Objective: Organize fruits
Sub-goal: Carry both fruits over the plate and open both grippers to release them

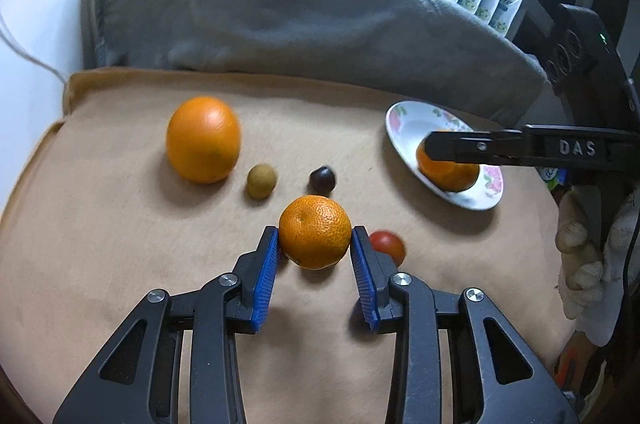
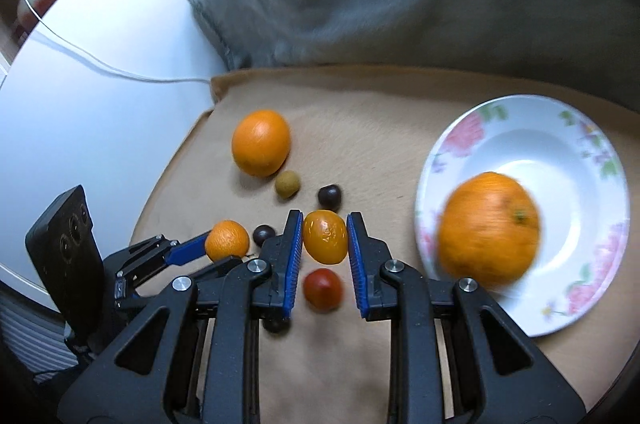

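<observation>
Between the left gripper's (image 1: 315,239) blue pads sat a mandarin (image 1: 315,232), pebbly-skinned and bright orange, both pads pressed against its sides. Just right of that gripper lay a red tomato (image 1: 389,244); beyond its tips, a dark plum (image 1: 321,179), a tan longan (image 1: 261,181) and, farther left, a big smooth orange (image 1: 203,139) rested on the beige mat (image 1: 120,224). The right gripper (image 2: 323,239) was clamped narrow on a glossy yellow-orange kumquat (image 2: 325,236). To its right, a blurred orange (image 2: 489,228) lay in a floral plate (image 2: 560,127). Behind everything sat a grey cushion (image 1: 280,3).
</observation>
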### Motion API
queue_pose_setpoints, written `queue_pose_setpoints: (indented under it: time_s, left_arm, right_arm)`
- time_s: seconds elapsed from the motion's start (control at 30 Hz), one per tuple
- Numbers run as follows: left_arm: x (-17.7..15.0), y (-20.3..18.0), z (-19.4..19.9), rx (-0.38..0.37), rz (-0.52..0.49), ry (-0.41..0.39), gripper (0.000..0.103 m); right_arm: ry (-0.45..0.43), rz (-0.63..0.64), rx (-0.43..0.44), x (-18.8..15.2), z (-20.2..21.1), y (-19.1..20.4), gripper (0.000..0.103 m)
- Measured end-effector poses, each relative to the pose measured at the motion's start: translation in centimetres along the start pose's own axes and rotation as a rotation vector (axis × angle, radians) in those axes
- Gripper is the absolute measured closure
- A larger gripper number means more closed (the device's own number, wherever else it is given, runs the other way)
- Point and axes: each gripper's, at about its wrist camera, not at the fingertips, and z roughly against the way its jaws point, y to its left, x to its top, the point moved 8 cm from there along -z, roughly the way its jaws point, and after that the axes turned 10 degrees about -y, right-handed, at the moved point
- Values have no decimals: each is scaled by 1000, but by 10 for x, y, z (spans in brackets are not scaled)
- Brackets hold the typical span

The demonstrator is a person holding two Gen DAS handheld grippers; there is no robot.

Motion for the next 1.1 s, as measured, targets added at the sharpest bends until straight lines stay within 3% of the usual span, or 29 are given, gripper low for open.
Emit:
queue_pose_setpoints:
  time_s: [0.43, 0.63, 1.1]
  left_arm:
    - [38, -44, -32, -86, -41, -7, 68]
    - [49, -66, -50, -124, -48, 9, 68]
    - [67, -110, -88, -178, -83, 54, 68]
  right_arm:
    - [-121, -46, -147, 9, 67, -75, 80]
    - [-120, -46, -205, -2, 69, -99, 80]
    - [-102, 5, -233, -14, 62, -114, 80]
